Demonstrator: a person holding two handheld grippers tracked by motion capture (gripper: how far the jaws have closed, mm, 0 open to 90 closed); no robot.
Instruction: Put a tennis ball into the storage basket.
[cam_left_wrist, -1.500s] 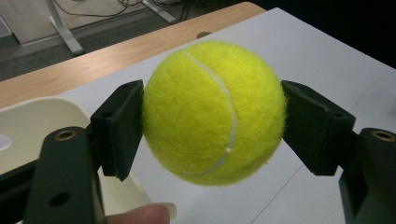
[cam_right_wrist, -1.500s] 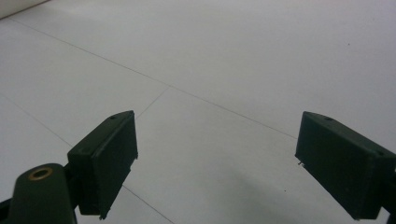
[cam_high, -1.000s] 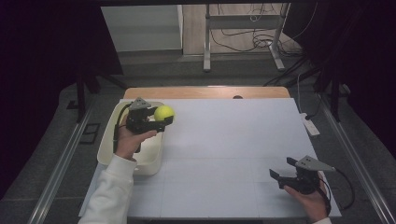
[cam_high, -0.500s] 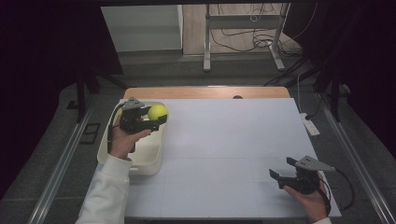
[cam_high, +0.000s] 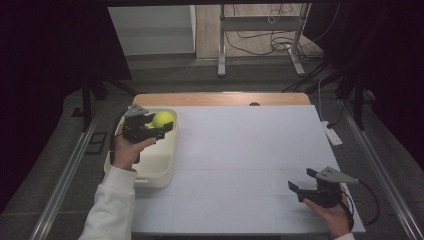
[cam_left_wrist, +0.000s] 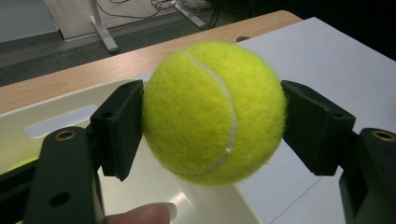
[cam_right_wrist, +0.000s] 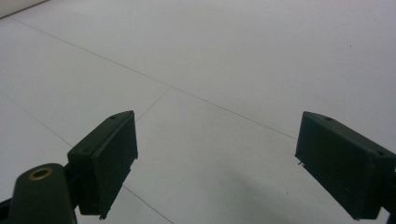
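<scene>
Left gripper (cam_left_wrist: 212, 126): jaws clamped on a yellow tennis ball (cam_left_wrist: 214, 112), one pad on each side of it, seam facing the camera, grip looks centred and firm. A fingertip of the holding hand shows at the bottom edge of the left gripper view. In the high view the ball (cam_high: 163, 119) is held in the air over the far right part of the cream plastic bin (cam_high: 159, 172), at about rim height, not touching the bin. Something yellow-green peeks at the bin's lower left in the left gripper view, too little showing to name it.

Right gripper (cam_right_wrist: 215, 163): jaws spread wide, nothing between them, just bare white table (cam_right_wrist: 233, 56) beneath. High view puts it (cam_high: 306, 186) at the near right of the table, well apart from bin and ball, hand resting low.

Step, judged: ball is mid-carry at the bin's edge, either going in or coming out; can't tell which from this. Next move needs the left hand to keep the squeeze steady, clear the bin's rim, and open only once the ball sits over its landing spot. Round ball may roll on the flat table.
</scene>
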